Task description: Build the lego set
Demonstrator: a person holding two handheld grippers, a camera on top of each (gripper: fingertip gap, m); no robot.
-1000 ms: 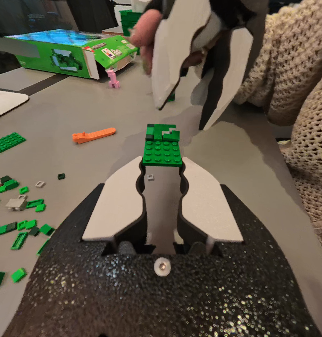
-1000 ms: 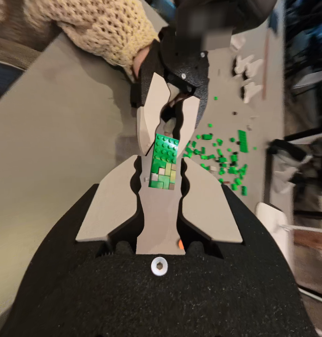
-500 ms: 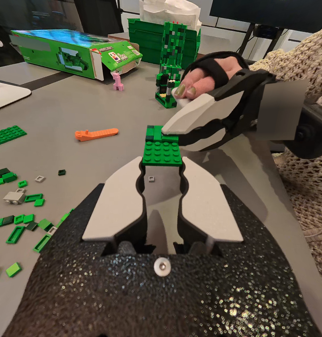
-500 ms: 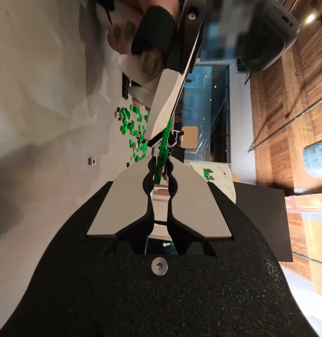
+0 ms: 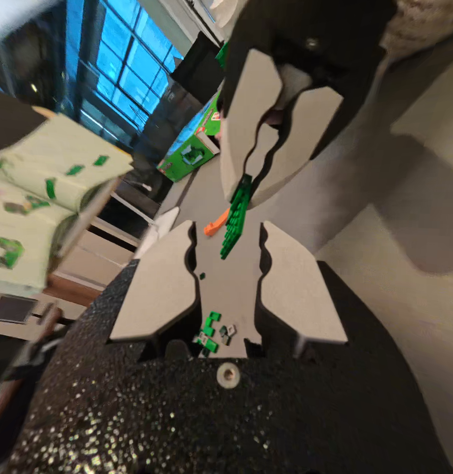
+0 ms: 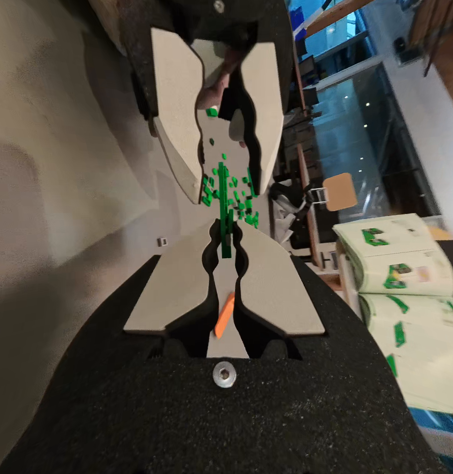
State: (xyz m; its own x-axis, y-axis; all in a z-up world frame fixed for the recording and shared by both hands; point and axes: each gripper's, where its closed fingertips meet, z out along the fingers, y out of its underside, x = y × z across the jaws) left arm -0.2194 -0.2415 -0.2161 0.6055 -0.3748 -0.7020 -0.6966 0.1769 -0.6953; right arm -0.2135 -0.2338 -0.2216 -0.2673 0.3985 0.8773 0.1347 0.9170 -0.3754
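The right gripper (image 6: 224,225) pinches the green plate (image 6: 224,205) edge-on above the table (image 5: 374,282), seemingly to present it to the wide-open, empty left gripper (image 5: 226,225).

Dim indoor light, motion-blurred edges — fisheye warp (strongest outward), soft shadows

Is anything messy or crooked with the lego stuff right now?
Yes. The green plate is off the table, turned on its edge and pinched by the right gripper, not lying flat. Loose green pieces are scattered over the grey table, and the orange tool lies askew among them.
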